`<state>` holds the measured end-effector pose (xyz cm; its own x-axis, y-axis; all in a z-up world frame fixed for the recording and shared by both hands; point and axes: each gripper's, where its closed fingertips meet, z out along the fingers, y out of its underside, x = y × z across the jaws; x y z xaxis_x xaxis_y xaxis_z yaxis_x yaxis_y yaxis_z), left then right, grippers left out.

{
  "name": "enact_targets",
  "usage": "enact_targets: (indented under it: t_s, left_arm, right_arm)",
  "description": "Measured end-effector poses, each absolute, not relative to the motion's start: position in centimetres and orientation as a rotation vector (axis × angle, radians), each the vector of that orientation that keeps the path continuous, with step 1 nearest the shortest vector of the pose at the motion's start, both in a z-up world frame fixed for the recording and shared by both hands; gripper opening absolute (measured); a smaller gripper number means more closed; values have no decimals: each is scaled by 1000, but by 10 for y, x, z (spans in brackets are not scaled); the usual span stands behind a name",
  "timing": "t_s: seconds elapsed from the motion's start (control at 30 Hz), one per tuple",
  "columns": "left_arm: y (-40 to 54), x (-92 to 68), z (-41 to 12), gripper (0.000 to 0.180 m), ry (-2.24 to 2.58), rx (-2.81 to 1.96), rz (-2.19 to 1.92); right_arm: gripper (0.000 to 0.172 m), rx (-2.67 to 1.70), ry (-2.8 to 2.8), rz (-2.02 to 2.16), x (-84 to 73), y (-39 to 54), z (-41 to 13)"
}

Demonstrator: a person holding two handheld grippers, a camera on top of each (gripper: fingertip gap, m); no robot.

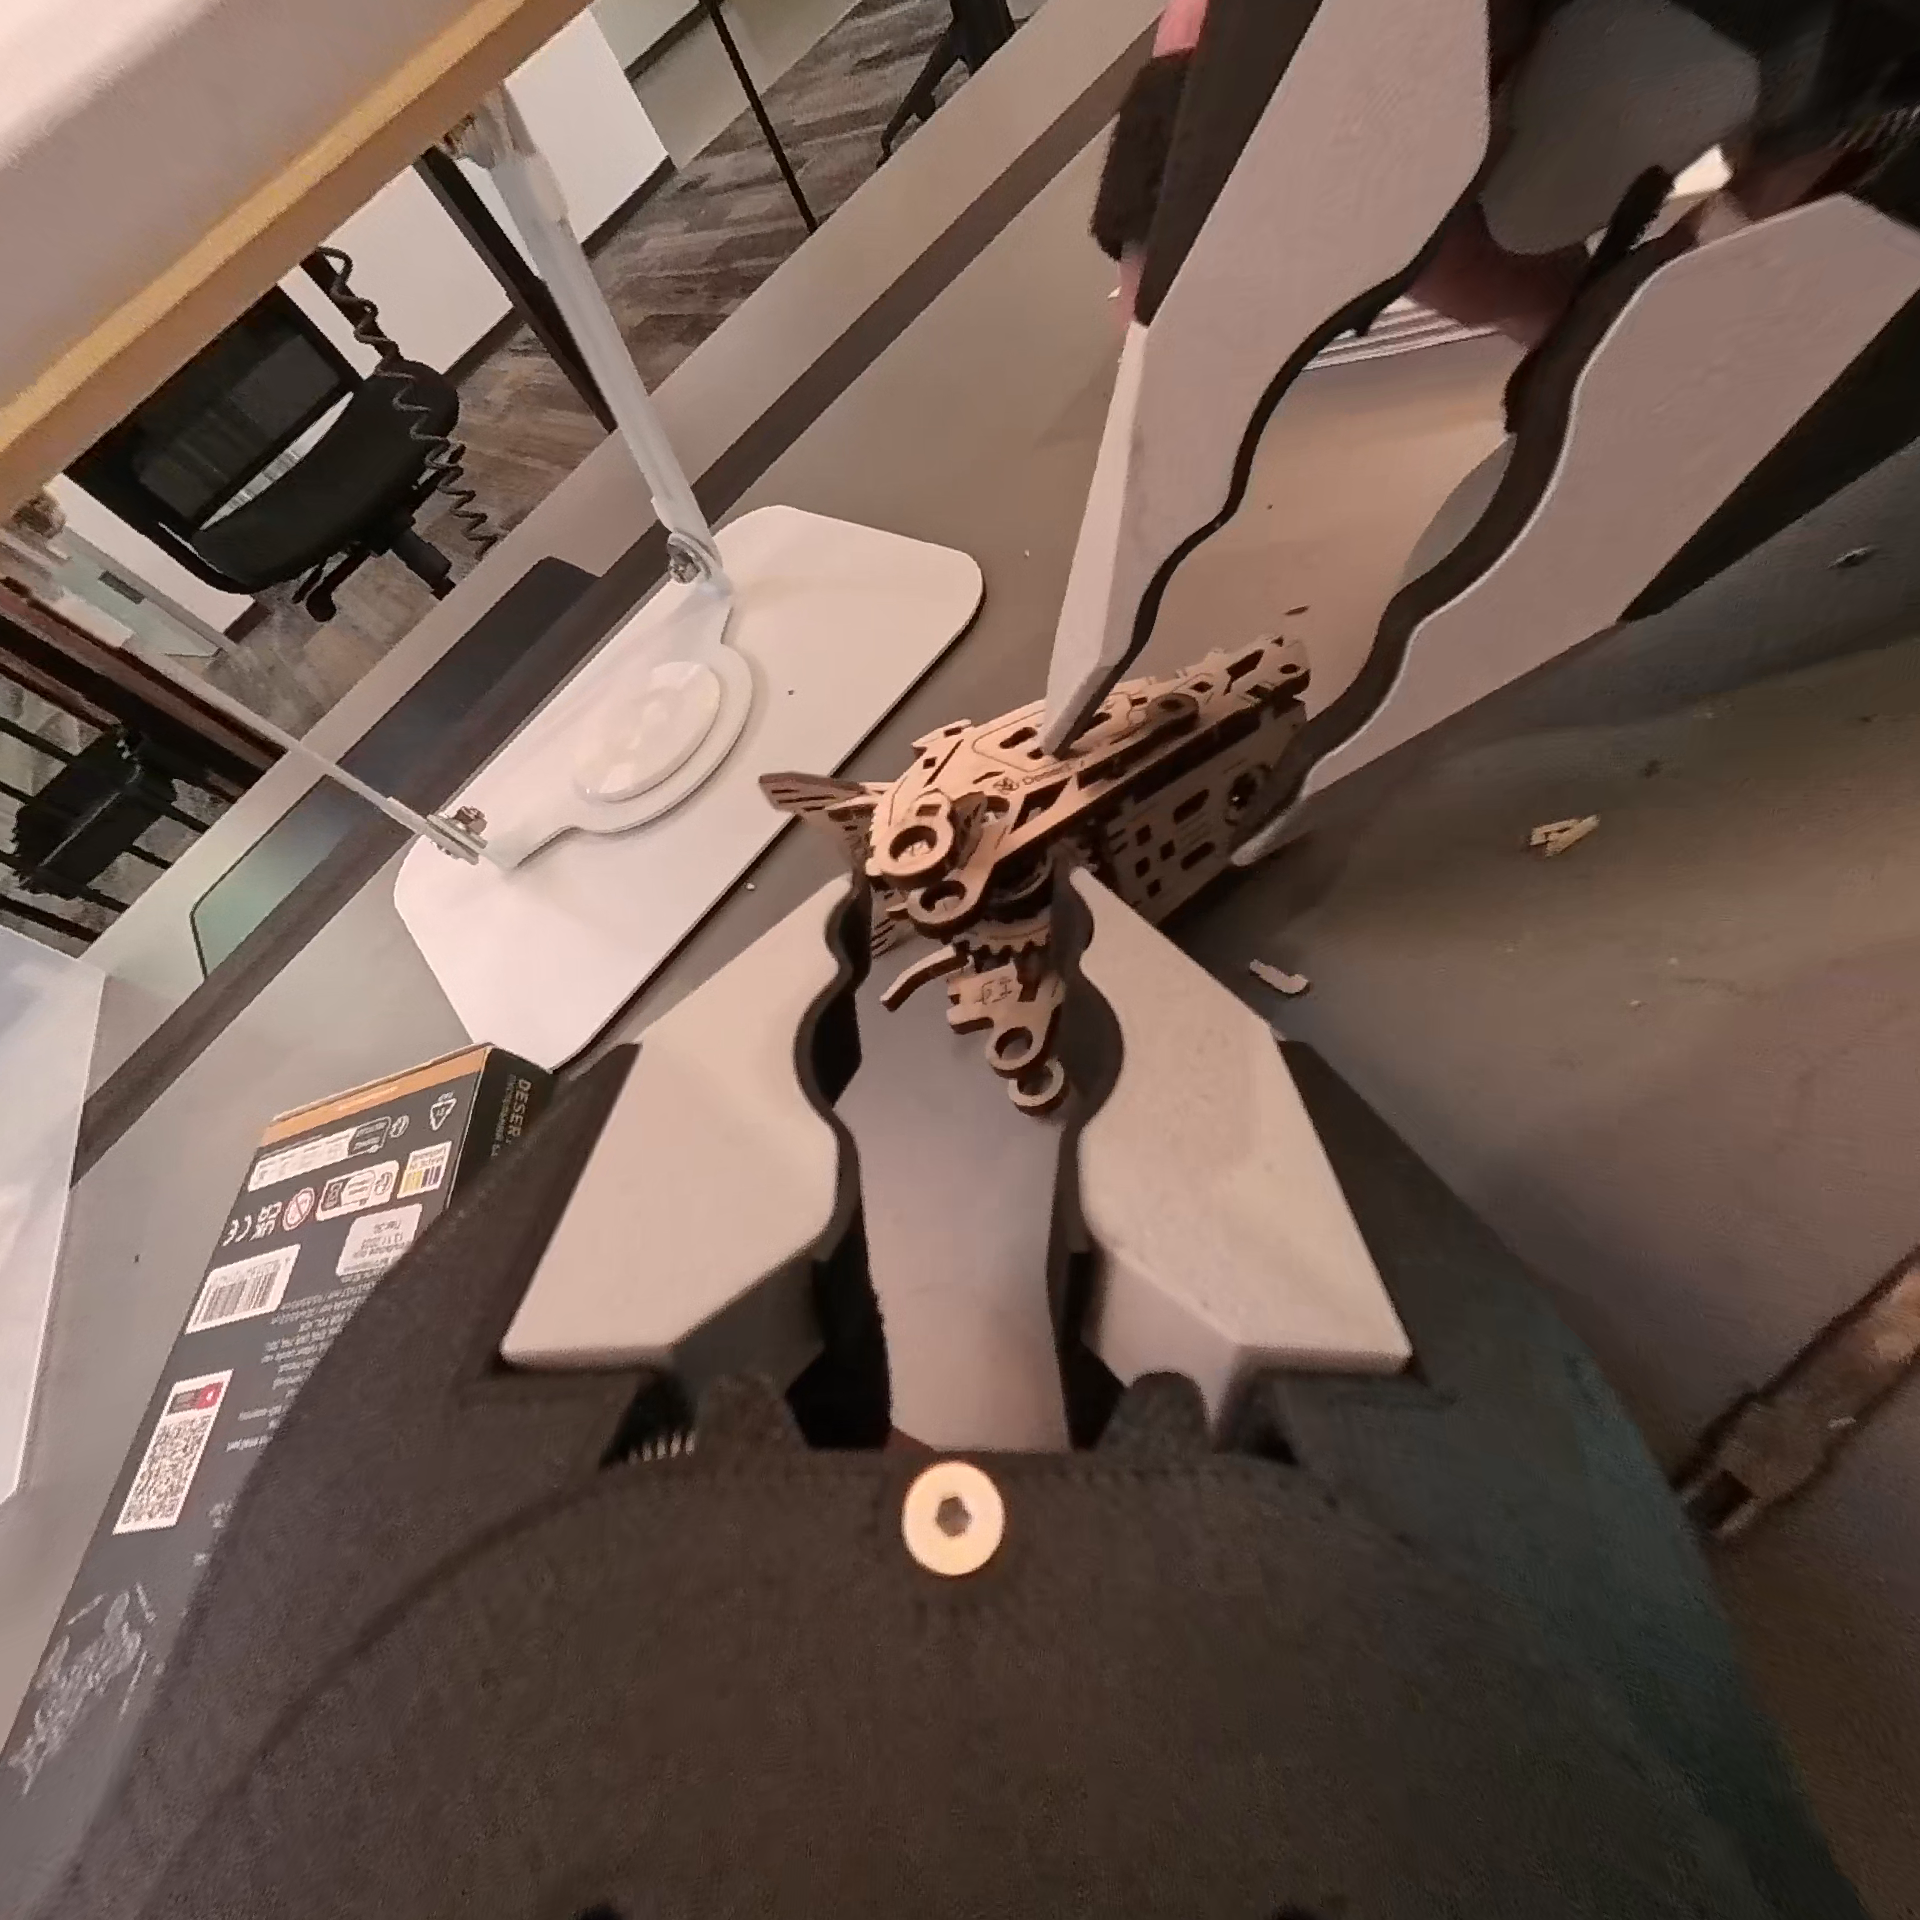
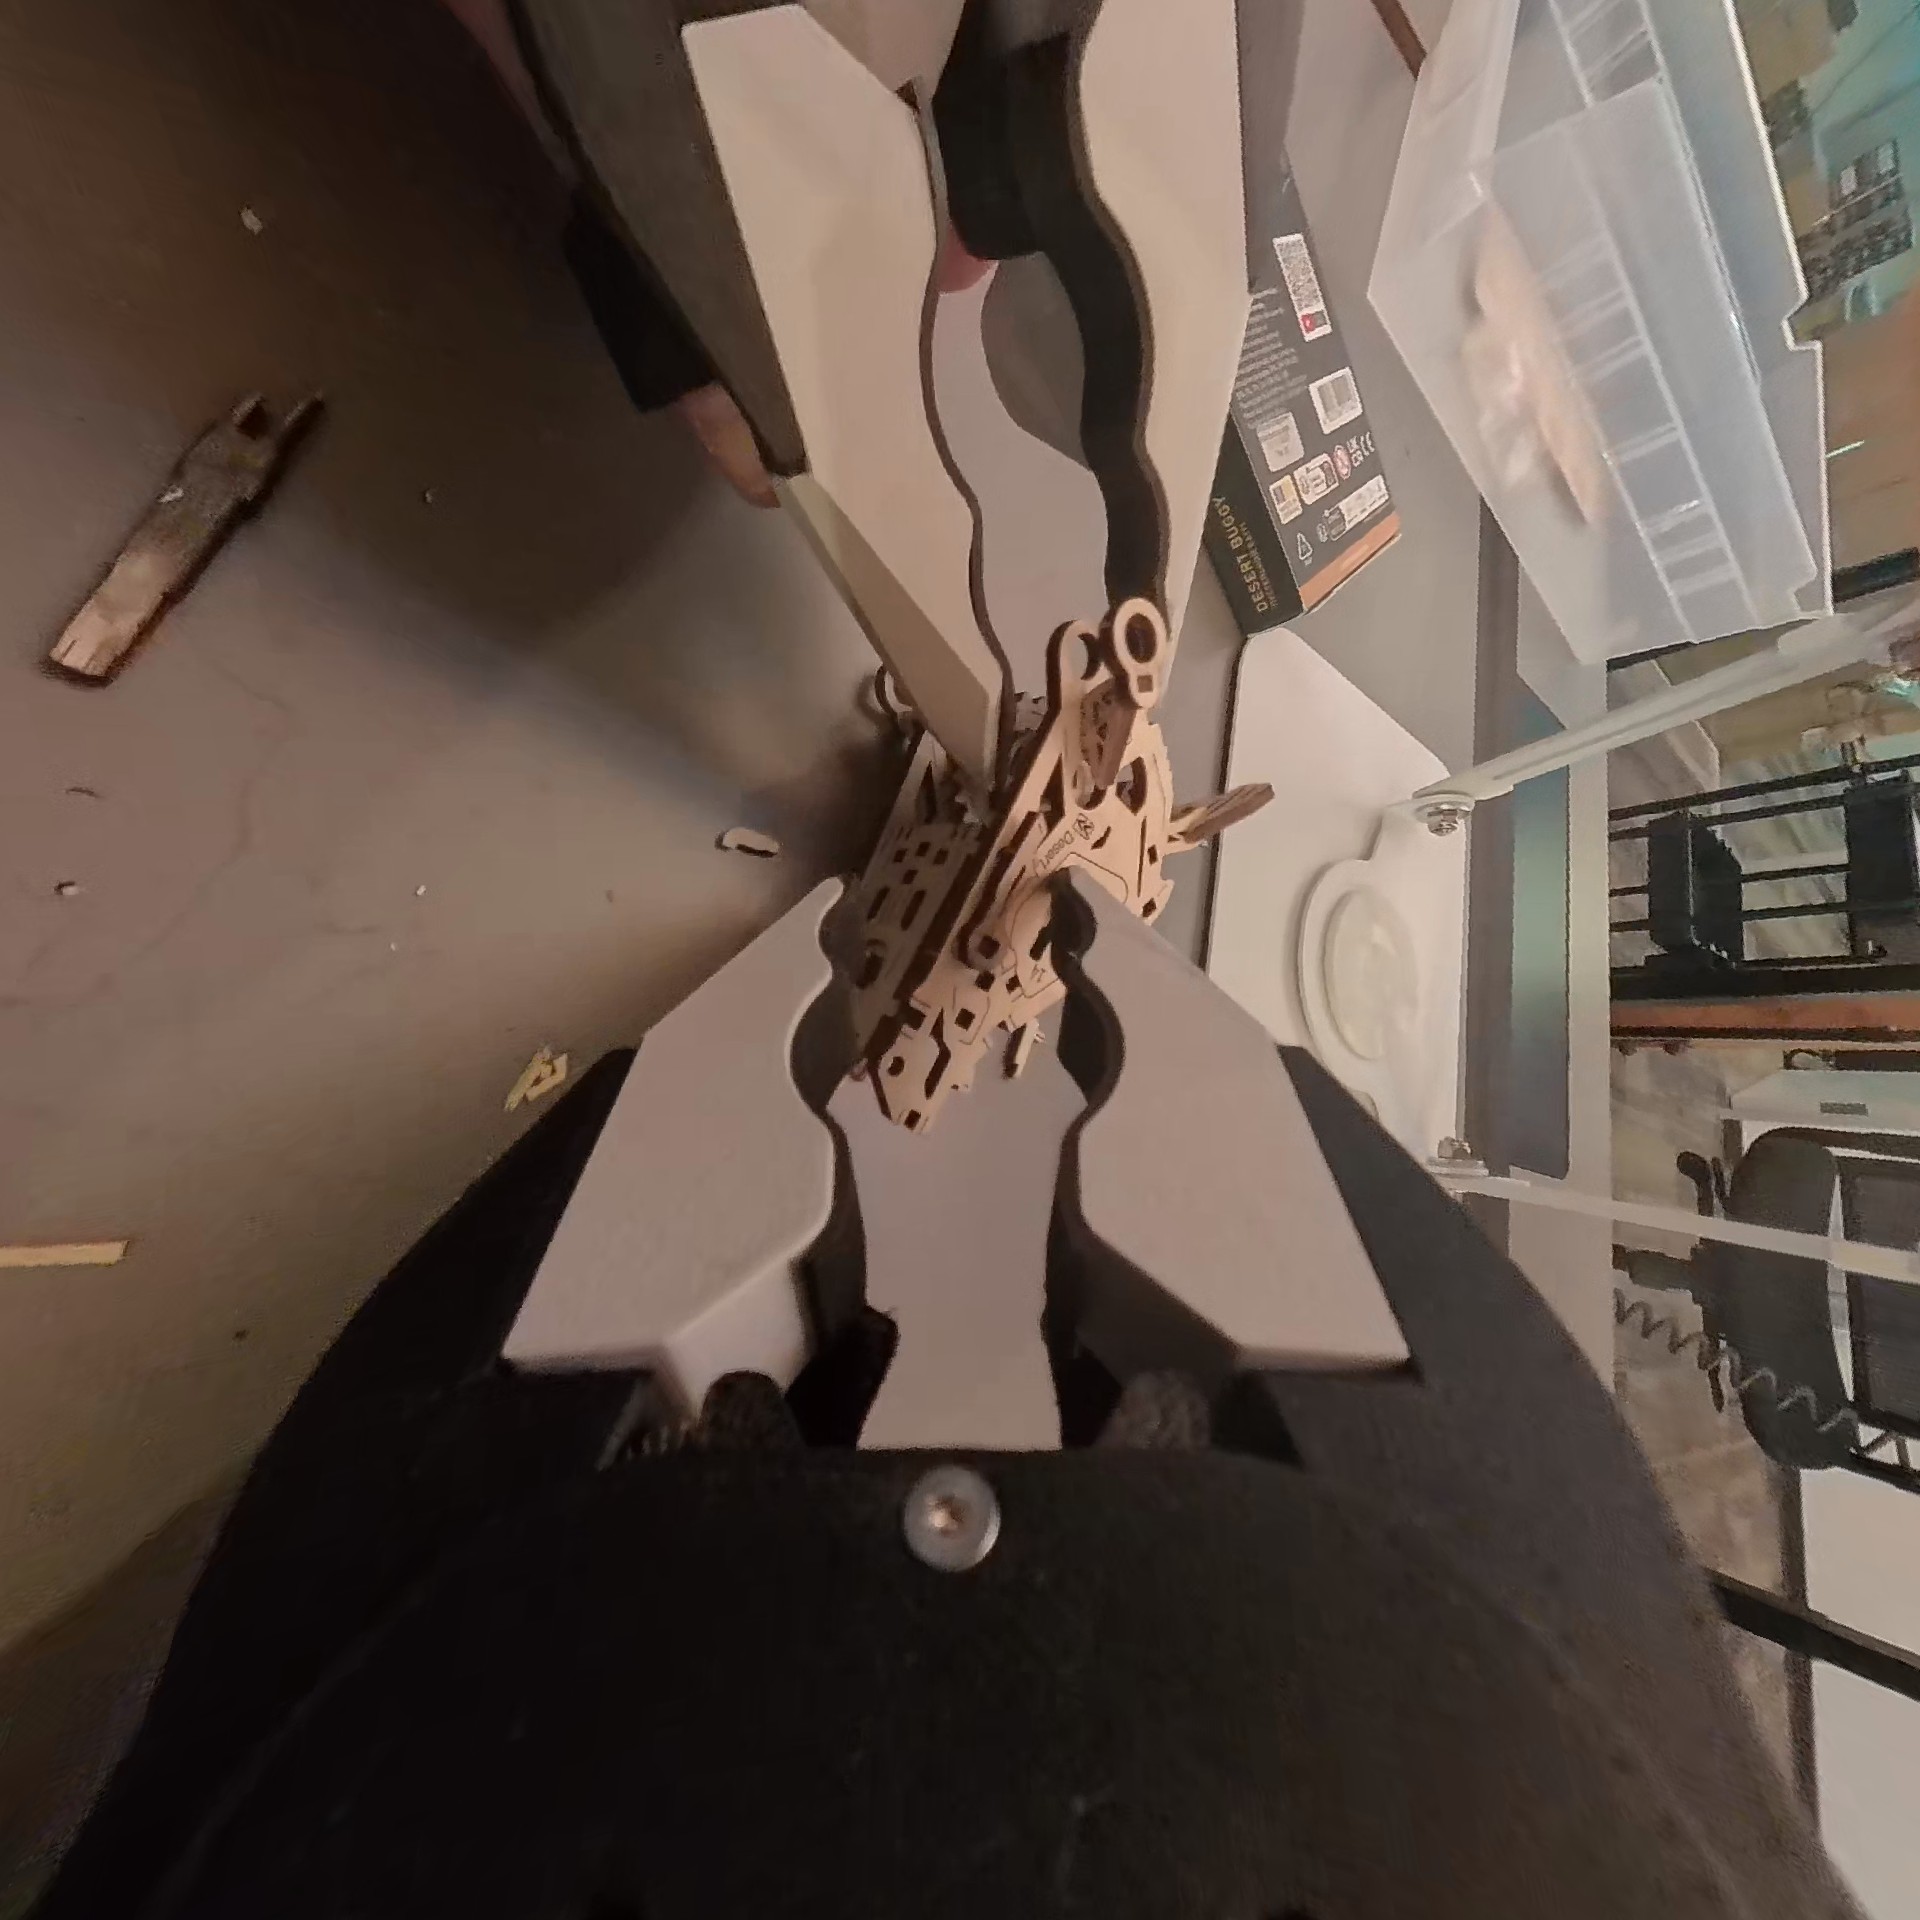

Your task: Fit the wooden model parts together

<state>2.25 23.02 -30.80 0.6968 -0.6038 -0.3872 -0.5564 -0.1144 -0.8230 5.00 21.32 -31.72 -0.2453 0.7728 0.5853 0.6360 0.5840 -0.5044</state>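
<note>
A laser-cut wooden model (image 1: 1081,800) of several slotted plates, gears and ringed arms is held over the grey table (image 1: 1621,1091) between both grippers. My left gripper (image 1: 961,914) is shut on its near end, at the gears and ringed arms. My right gripper (image 1: 1184,758) comes in from the top right and clamps the model's body, one fingertip (image 1: 1075,717) on the top plate. In the right wrist view the right gripper (image 2: 961,914) is shut on the model (image 2: 997,914), and the left gripper (image 2: 1049,675) grips its far end.
A white lamp base (image 1: 727,707) lies just left of the model. A black product box (image 1: 312,1226) lies near left. A clear plastic bin (image 2: 1610,364) stands beyond the box. Wooden scraps (image 1: 1558,831) and a wooden strip (image 2: 187,540) lie on the table. My left and right fingertips are right by each other.
</note>
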Motion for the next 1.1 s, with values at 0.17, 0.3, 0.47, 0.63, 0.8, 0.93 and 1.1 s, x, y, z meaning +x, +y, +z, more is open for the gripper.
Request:
enact_targets:
  t_s: [0.17, 0.3, 0.47, 0.63, 0.8, 0.93, 1.1]
  left_arm:
    - [230, 23, -308, 32, 922, -1784, -77]
    - [231, 22, -309, 32, 920, -1787, -78]
    - [233, 21, -309, 32, 930, -1789, -99]
    - [234, 22, -310, 33, 934, -1793, -108]
    - [236, 19, -308, 28, 919, -1790, -101]
    - [237, 19, -308, 28, 921, -1789, -101]
    - [238, 17, -308, 29, 915, -1794, -103]
  right_arm:
    - [29, -1109, -2025, 171, 50, 215, -316]
    - [27, -1080, -2069, 131, 49, 216, -315]
    - [27, -1054, -2133, 117, 49, 216, -315]
    - [25, -1028, -2180, 115, 49, 216, -314]
    - [26, -1025, -2137, 165, 43, 216, -307]
    - [38, -1057, -2115, 181, 40, 222, -305]
    - [38, -1057, -2137, 197, 37, 220, -315]
